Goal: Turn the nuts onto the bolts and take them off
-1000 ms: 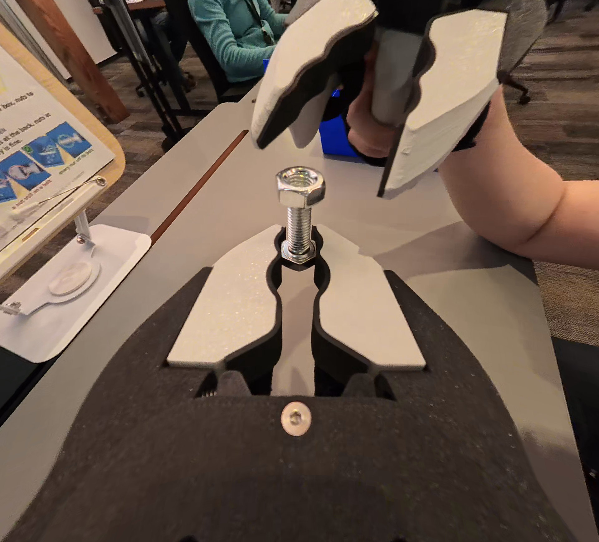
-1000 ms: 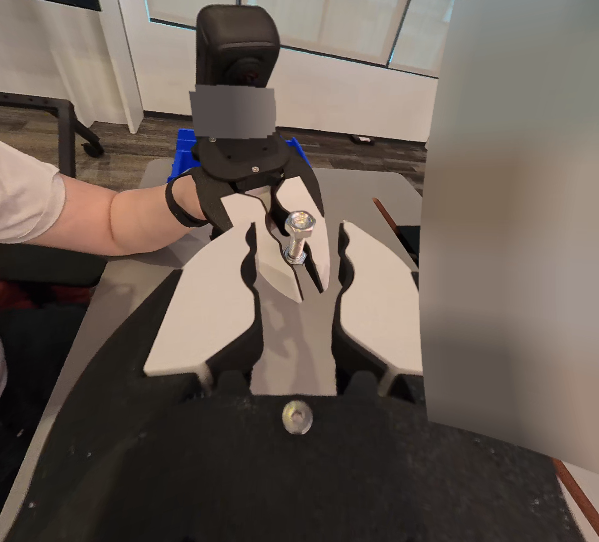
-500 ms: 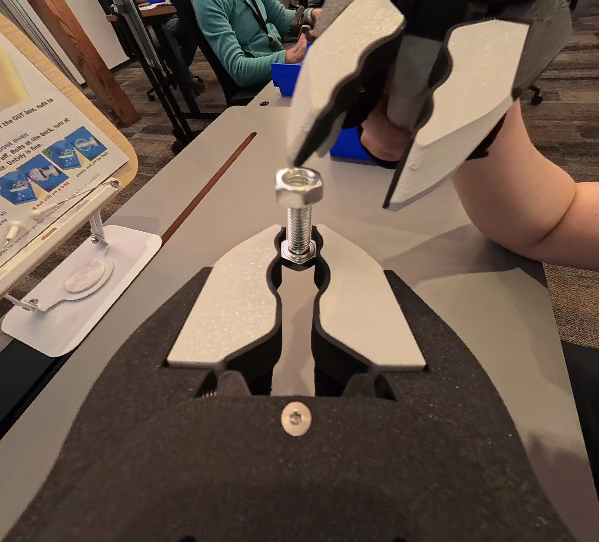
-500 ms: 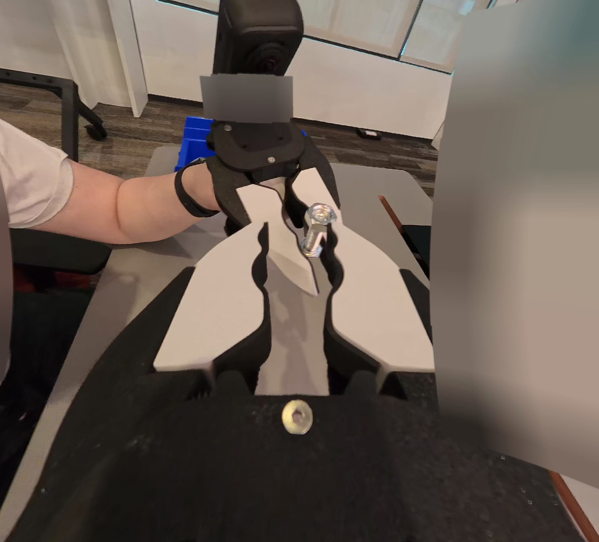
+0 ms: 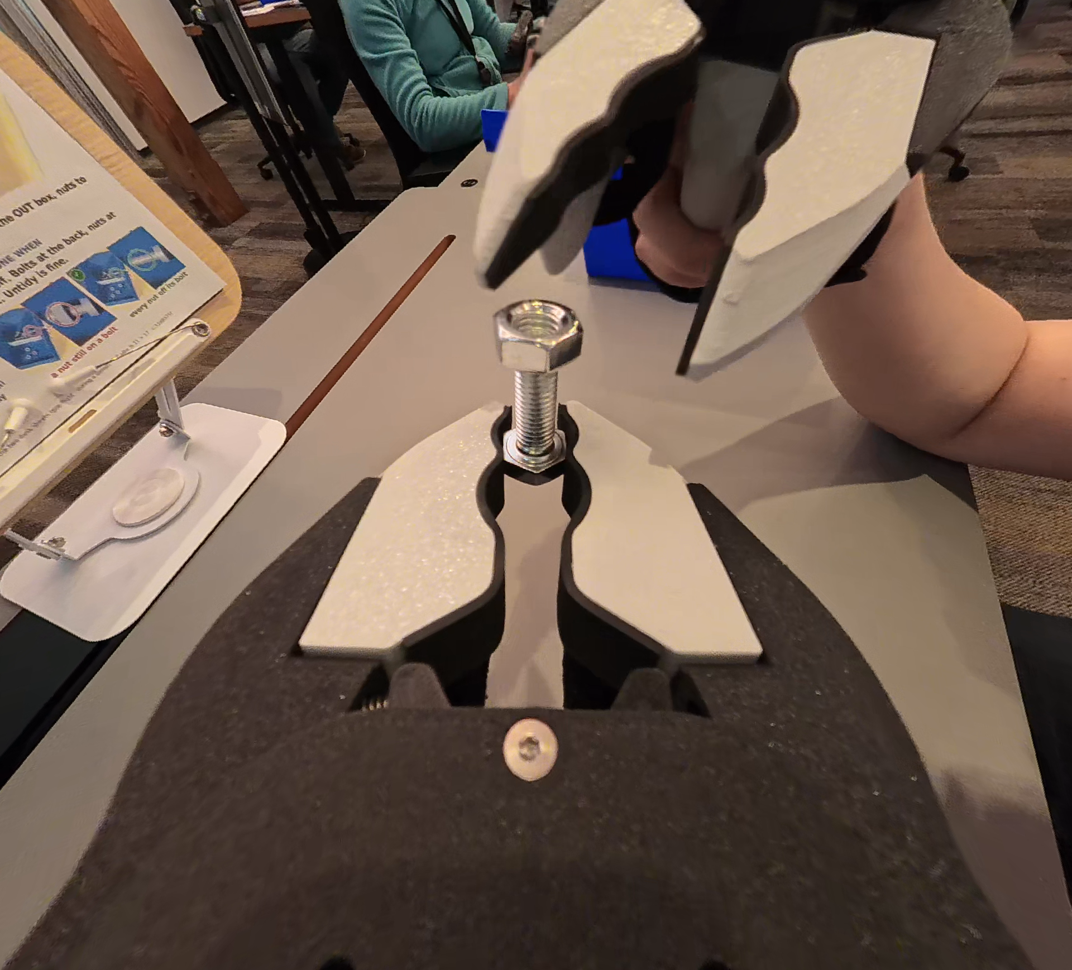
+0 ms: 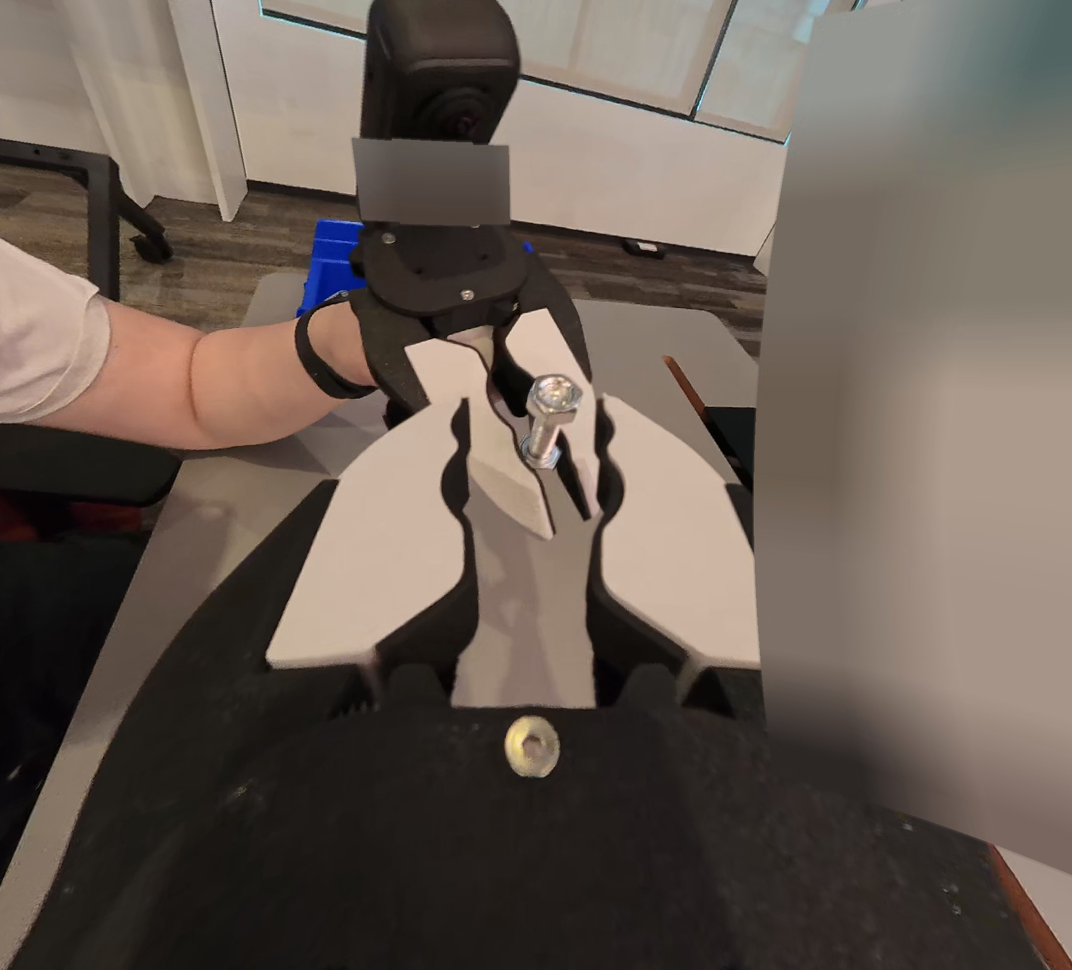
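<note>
Our left gripper (image 5: 532, 449) is clamped on the bolt (image 5: 533, 408) at its lower end, fingertips pinched around the flange at frame centre; the bolt stands upright above the grey table (image 5: 406, 258). The nut (image 5: 538, 342) sits at the top of the thread, just above centre of the left wrist view. Our right gripper (image 5: 586, 327) hangs over it from the upper right, fingers spread wide, holding nothing, tips just above and to either side of the nut, not touching. In the right wrist view the nut (image 6: 554, 397) shows between the spread white fingers (image 6: 394, 524). A blue bin (image 5: 609, 252) sits behind on the table, mostly hidden. An instruction board (image 5: 87, 269) on a stand is at the left edge.
</note>
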Demonstrator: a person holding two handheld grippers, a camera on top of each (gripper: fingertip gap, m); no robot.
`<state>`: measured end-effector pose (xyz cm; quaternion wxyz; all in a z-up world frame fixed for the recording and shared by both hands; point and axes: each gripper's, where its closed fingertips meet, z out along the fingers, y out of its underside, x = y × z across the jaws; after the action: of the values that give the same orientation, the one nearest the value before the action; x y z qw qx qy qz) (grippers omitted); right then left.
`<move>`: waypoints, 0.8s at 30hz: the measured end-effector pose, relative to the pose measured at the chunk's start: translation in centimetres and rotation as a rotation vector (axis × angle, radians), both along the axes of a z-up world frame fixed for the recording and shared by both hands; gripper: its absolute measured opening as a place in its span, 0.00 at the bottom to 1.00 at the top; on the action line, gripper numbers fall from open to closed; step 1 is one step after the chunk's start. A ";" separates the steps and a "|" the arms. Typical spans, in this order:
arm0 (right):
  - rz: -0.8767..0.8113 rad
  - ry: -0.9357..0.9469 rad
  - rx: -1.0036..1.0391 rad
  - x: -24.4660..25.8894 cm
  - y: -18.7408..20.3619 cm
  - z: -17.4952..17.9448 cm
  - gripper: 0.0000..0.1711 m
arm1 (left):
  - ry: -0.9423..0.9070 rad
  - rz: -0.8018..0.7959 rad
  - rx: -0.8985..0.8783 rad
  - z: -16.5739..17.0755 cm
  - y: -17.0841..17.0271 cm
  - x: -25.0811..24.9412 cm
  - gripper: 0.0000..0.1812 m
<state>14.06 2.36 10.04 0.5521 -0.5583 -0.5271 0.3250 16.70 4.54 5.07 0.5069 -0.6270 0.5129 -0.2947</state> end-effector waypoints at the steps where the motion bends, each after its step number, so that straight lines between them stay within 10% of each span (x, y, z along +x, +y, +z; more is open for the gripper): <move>1: 0.008 -0.007 0.004 -0.2 -0.1 -0.2 0.25 | 0.007 -0.002 0.005 -0.1 -0.1 0.1 0.08; 24: 0.028 0.024 -0.015 0.5 -0.8 0.7 0.20 | -0.004 -0.002 -0.002 0.0 -0.1 0.0 0.08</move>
<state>14.56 1.61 10.77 0.5494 -0.5512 -0.5258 0.3433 16.73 4.45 5.11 0.5069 -0.6263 0.5124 -0.2970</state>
